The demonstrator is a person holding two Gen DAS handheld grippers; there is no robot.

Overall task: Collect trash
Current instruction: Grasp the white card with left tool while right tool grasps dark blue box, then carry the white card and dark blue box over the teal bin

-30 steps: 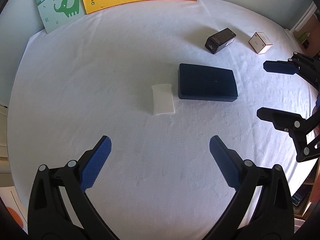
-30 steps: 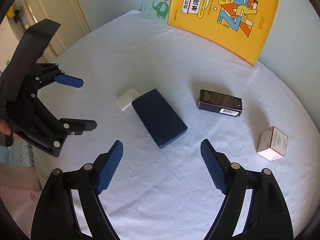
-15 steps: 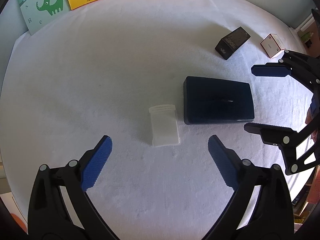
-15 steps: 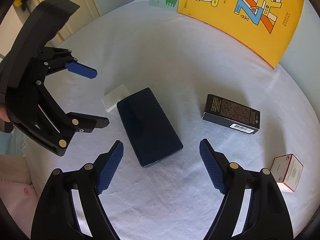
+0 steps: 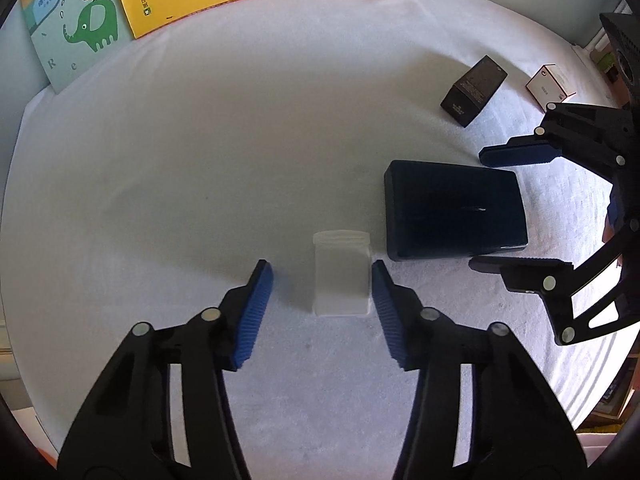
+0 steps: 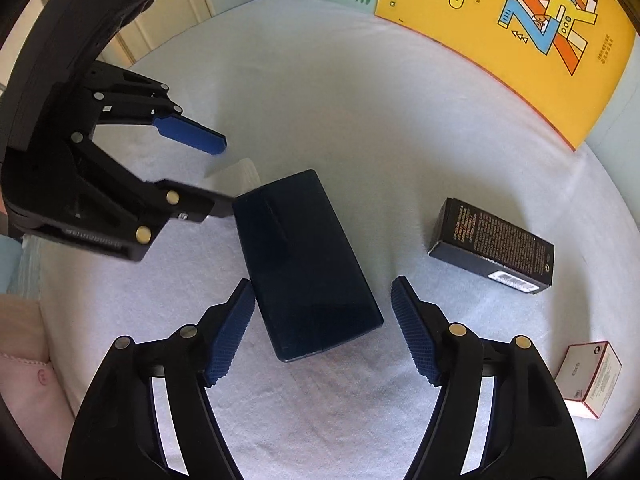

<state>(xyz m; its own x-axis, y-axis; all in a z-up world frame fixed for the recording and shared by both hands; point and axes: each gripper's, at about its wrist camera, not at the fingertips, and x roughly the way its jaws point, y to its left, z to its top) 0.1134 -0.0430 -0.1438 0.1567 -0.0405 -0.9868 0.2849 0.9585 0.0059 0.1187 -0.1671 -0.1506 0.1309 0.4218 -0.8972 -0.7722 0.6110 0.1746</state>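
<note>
A small white plastic box (image 5: pixel 341 276) lies on the white cloth, between the fingers of my left gripper (image 5: pixel 320 280), which is open around it; the right pad is close to its side. In the right wrist view the white box (image 6: pixel 236 170) is half hidden behind the left gripper (image 6: pixel 216 168). A large dark blue box (image 6: pixel 304 260) lies beside it. My right gripper (image 6: pixel 322 304) is open, its fingers either side of the blue box's near end. In the left wrist view the blue box (image 5: pixel 454 216) sits between the right gripper's fingers (image 5: pixel 516 156).
A black carton (image 6: pixel 494 246) and a small white and red box (image 6: pixel 590 376) lie to the right on the cloth. A yellow book (image 6: pixel 508 28) and a green elephant book (image 5: pixel 72 24) lean against the back wall. The bed's edge (image 6: pixel 32 280) runs along the left.
Both grippers have moved forward and down. The left gripper's fingers now flank the white box and have narrowed. The right gripper's fingers now flank the blue box's near end.
</note>
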